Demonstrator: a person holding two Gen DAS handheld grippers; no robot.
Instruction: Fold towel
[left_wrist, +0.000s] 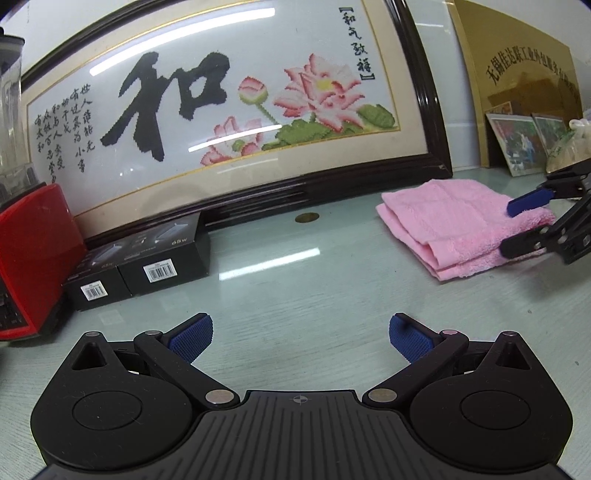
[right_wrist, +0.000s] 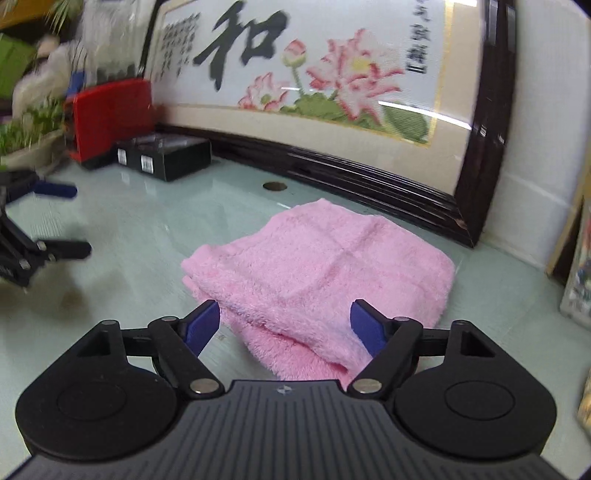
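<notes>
Towel (right_wrist: 325, 273), already folded small on the glass table (right_wrist: 140, 221), is being straddled at its near corner by the open right gripper (right_wrist: 286, 325), while the open, empty left gripper (left_wrist: 300, 336) is being kept well apart.

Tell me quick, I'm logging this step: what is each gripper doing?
Left gripper: open, empty, above the bare table.
Right gripper: open, jaws astride the folded pink towel's near edge, not clamped.
</notes>
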